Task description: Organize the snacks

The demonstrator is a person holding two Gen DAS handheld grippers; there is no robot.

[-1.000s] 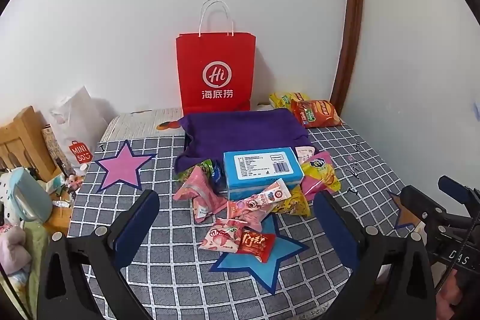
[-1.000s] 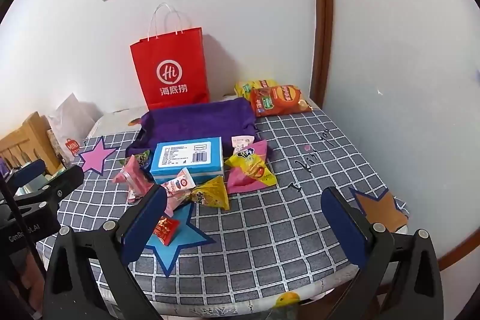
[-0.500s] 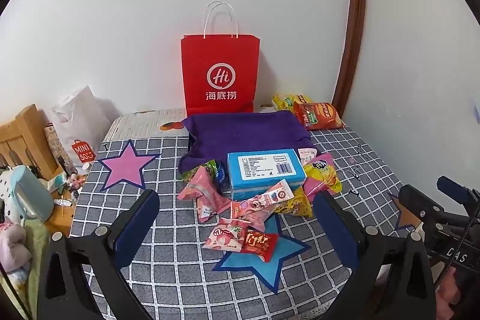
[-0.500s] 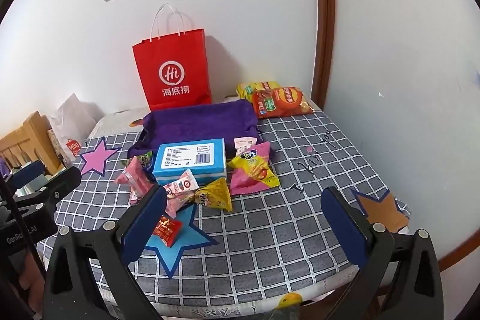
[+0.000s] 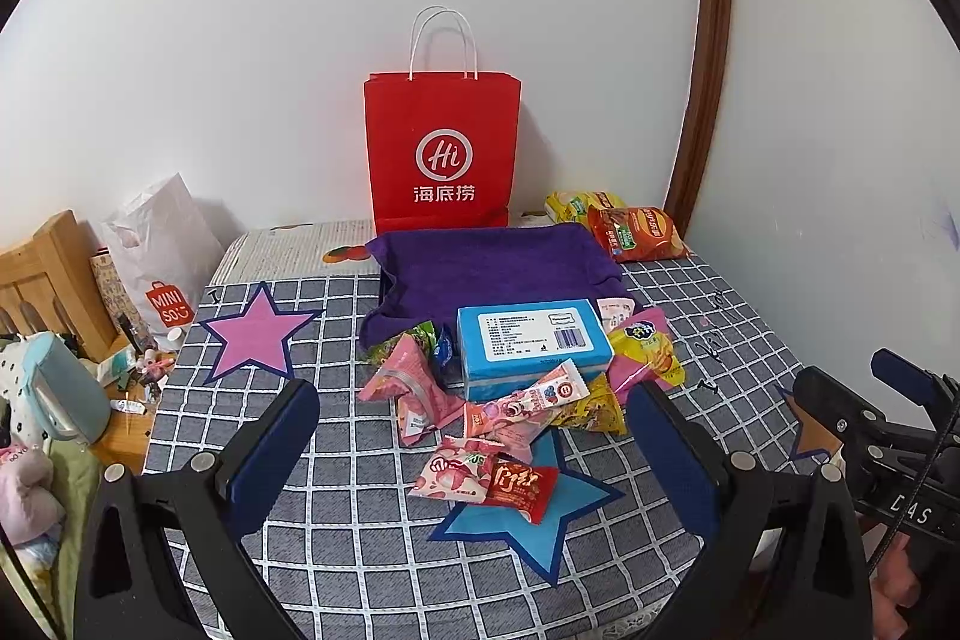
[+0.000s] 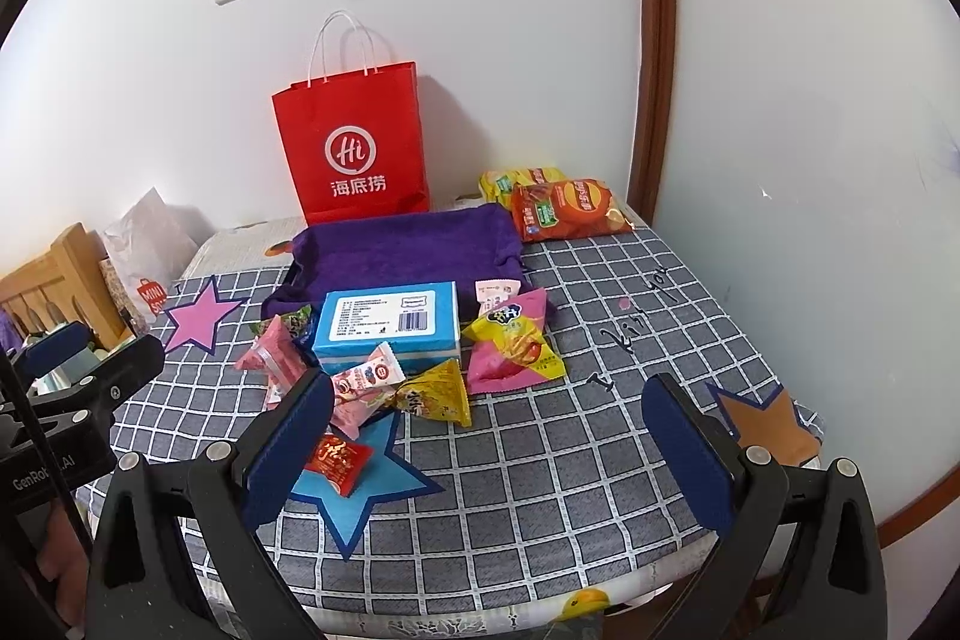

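Several small snack packets [image 5: 480, 430] lie in a heap around a blue box [image 5: 531, 349] on the checked table [image 5: 360, 550]. A red packet [image 5: 522, 484] lies on a blue star. A purple cloth tray [image 5: 492, 268] sits behind the box, a red paper bag [image 5: 443, 154] behind that. Two chip bags [image 5: 636, 232] lie at the back right. My left gripper [image 5: 474, 460] is open and empty above the near table. My right gripper [image 6: 489, 451] is open and empty, right of the heap [image 6: 384, 376]; the box [image 6: 390, 325] is ahead.
A pink star [image 5: 255, 334] is on the table's left, an orange star [image 6: 762, 421] at its right edge. A white shopping bag [image 5: 159, 250], wooden furniture [image 5: 42, 274] and clutter stand off the left edge. Walls close the back and right.
Both views have shifted slightly; both grippers seem to have drawn back and up a little. Both stay open. No snack has moved.
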